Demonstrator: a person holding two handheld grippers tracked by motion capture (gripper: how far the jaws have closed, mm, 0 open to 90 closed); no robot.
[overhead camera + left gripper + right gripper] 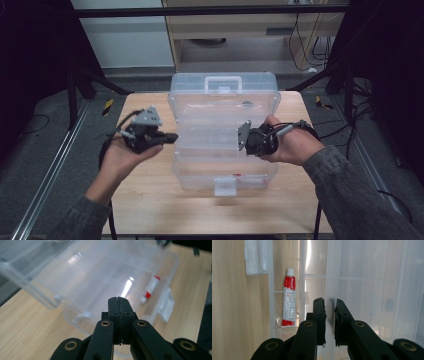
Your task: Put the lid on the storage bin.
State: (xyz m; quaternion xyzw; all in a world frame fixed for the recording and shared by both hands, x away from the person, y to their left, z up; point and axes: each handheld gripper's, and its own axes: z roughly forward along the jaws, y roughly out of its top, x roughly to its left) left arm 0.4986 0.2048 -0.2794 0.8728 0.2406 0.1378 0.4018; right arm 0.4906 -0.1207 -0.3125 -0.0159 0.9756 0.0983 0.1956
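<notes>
A clear plastic box [223, 131] lies open on the middle of the wooden counter [145, 200], lid tipped back toward the far edge with its handle [223, 82] on top. Its base has a white latch [225, 186] at the near side, and a red-and-white tube [288, 298] lies in a near compartment.

My left hand [116, 160] is palm-up beside the box's left wall, above the counter. My left gripper [173, 137] points right toward that wall, its jaws pressed fully together on nothing.

My right hand [292, 145] rests over the box's right side. My right gripper [329, 305] points left into the box, jaws nearly closed, clamping the thin clear edge of a wall or tray [328, 277] between them.
</notes>
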